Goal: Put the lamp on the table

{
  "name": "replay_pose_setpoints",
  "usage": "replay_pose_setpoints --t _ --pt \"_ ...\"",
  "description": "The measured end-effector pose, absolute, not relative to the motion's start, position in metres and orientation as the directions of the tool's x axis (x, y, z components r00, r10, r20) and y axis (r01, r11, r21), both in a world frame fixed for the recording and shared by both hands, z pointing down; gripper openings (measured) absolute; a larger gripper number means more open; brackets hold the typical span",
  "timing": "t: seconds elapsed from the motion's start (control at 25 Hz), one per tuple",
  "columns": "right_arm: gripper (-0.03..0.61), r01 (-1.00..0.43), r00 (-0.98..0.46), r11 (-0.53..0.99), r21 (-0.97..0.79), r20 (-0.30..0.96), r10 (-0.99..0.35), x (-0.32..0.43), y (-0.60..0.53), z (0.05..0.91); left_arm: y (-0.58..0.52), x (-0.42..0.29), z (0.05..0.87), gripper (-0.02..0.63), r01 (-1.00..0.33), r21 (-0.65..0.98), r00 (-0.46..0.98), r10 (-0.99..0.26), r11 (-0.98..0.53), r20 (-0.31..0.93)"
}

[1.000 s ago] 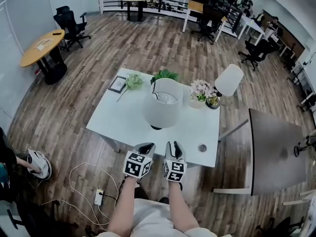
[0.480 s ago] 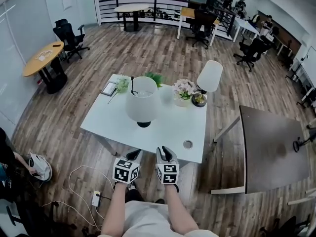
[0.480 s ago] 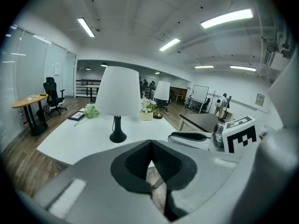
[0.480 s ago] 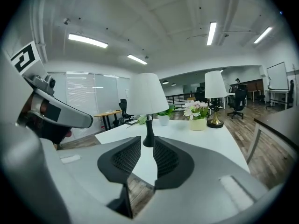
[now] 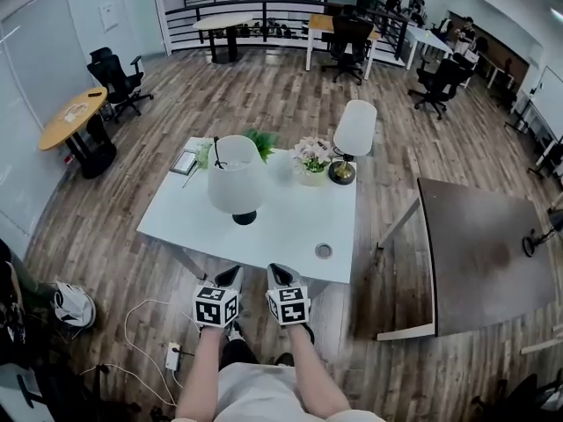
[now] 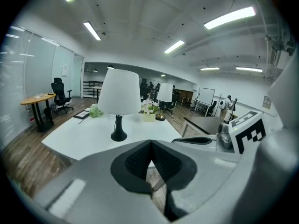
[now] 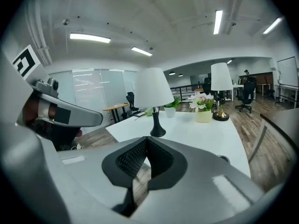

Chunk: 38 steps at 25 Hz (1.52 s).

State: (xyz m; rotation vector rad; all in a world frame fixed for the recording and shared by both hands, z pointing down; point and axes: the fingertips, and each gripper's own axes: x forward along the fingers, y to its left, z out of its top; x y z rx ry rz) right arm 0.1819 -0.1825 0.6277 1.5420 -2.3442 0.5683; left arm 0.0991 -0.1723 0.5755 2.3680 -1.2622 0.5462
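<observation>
The lamp (image 5: 236, 185), with a white shade and a black foot, stands upright on the white table (image 5: 290, 218), left of its middle. It also shows ahead in the left gripper view, lamp (image 6: 118, 97), and in the right gripper view, lamp (image 7: 154, 90). My left gripper (image 5: 230, 277) and right gripper (image 5: 280, 275) hover side by side just off the table's near edge, well short of the lamp. The right gripper's jaws have just been closing with nothing between them. Both grippers are shut and hold nothing.
At the table's far side stand a second white lamp (image 5: 352, 134) on a gold foot, a pot of flowers (image 5: 311, 161), a green plant (image 5: 259, 139) and a picture frame (image 5: 186, 162). A dark table (image 5: 475, 253) stands at the right. Cables and a power strip (image 5: 171, 355) lie on the floor.
Both grippers have drawn back from the table's near edge, and the table with the lamp has receded in the head view. The lamp has stayed in its place on the table.
</observation>
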Motion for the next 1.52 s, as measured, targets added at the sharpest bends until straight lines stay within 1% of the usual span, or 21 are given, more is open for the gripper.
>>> replay_pose_setpoints --t 0.16,0.36,0.64,0.92,1.0,1.16,1.52 --pt "0.025 -0.907 -0.419 0.387 -0.164 0.439 -0.795 0.183 -0.176 0.621 -0.17 0.101 0.574 0.0 -0.862 0.161 0.49 -0.71 -0.48 0.505" --pt "0.025 -0.89 -0.453 0.425 -0.167 0.437 -0.777 0.182 -0.172 0.605 -0.163 0.113 0.566 0.0 -0.853 0.168 0.506 -0.707 -0.494 0.494" --pt "0.025 -0.87 -0.488 0.462 -0.172 0.421 -0.764 0.157 -0.168 0.601 -0.152 0.097 0.568 0.0 -0.855 0.161 0.502 -0.709 -0.493 0.495" --pt "0.023 -0.874 -0.485 0.446 -0.193 0.399 -0.778 0.153 -0.164 0.593 -0.144 0.083 0.559 0.0 -0.86 0.148 0.493 -0.72 -0.489 0.488" --pt "0.014 -0.874 -0.486 0.441 -0.205 0.391 -0.782 0.154 -0.161 0.593 -0.141 0.084 0.56 0.0 -0.855 0.143 0.498 -0.716 -0.498 0.488" --pt "0.014 -0.879 -0.477 0.439 -0.189 0.397 -0.784 0.159 -0.159 0.595 -0.141 0.082 0.562 0.0 -0.853 0.134 0.499 -0.711 -0.505 0.496" --pt "0.013 -0.89 -0.455 0.423 -0.172 0.405 -0.793 0.173 -0.154 0.596 -0.141 0.096 0.557 0.0 -0.838 0.137 0.523 -0.706 -0.528 0.478"
